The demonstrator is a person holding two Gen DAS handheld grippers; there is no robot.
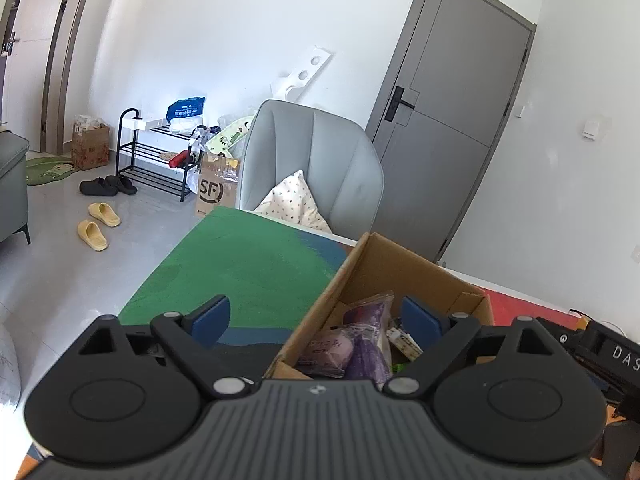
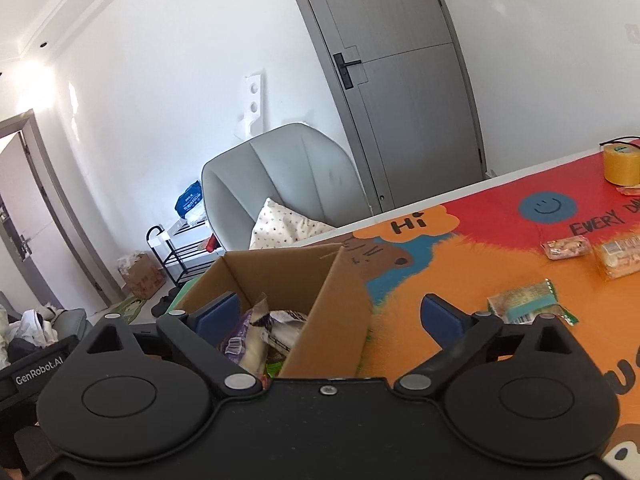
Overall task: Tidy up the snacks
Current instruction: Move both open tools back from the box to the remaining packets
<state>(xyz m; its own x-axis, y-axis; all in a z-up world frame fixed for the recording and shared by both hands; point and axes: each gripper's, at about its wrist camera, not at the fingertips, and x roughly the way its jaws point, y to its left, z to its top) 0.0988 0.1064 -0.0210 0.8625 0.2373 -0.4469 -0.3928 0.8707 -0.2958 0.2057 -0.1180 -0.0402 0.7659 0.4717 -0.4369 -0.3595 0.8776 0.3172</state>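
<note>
One cardboard box (image 1: pixel 404 276) on the counter (image 1: pixel 248 264), open at the top, standing on a colourful printed mat (image 2: pixel 480 280). Inside, a heap of snack packets: two purple ones (image 1: pixel 366 340) side by side in the left wrist view, a white-and-dark packet (image 2: pixel 280 328) beside them in the right wrist view, a sliver of green wrapper low down; exact total in the box not countable.

Left gripper (image 1: pixel 316 318) straddling the box's near-left wall, jaws spread wide, nothing between the pads; one blue pad outside over the green part of the mat, the other inside above the packets. Right gripper (image 2: pixel 332 312) straddling the box's right wall, jaws likewise spread wide and empty; one blue pad over the packets, the other out over the orange mat.

Three loose snacks still out on the mat, right of the box: one green-edged packet (image 2: pixel 528 304) nearest the right gripper, one small clear packet (image 2: pixel 566 249) farther back, one larger clear packet (image 2: pixel 620 256) at the edge of view. One roll of tan tape (image 2: pixel 622 166) near the counter's far edge.

Beyond the counter: one grey armchair (image 1: pixel 316 160) with one patterned cushion (image 1: pixel 296 200), one grey door (image 1: pixel 452 112), one black shoe rack (image 1: pixel 156 152), two yellow slippers (image 1: pixel 98 224) on the floor.
</note>
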